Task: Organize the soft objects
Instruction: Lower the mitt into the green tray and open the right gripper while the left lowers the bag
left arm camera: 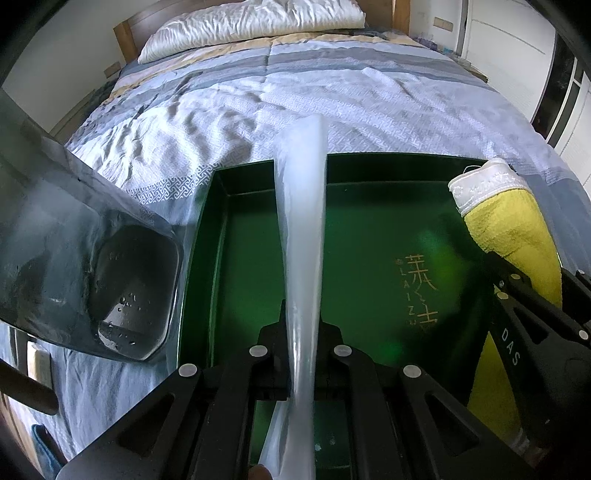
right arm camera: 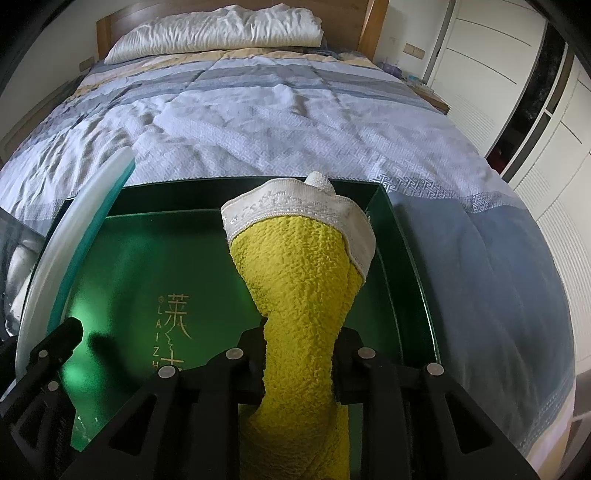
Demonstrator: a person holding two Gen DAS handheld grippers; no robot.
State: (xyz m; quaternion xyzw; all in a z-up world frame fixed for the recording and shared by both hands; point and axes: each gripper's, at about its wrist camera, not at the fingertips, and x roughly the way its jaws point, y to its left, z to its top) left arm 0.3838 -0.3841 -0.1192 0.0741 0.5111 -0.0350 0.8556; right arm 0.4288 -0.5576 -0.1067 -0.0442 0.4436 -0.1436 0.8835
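Bedspread (right arm camera: 332,122) beneath green box (right arm camera: 402,236)

Support: a bed (right arm camera: 295,122) with a wooden headboard (right arm camera: 373,22), seen from its foot end in both wrist views.
Cover: a quilt (left arm camera: 332,96) in pale blue, grey and cream bands with a key-pattern border; it is rumpled into creases across the middle.
Head end: a white pillow (right arm camera: 218,29) is laid across the bed, against the headboard.
Foot end: a shallow green tray (right arm camera: 406,236) with gold lettering on its floor is set flat on the quilt.
Left of tray: a dark, translucent container (left arm camera: 92,266) is seen beside the tray's left wall; whether it rests on the quilt cannot be told.
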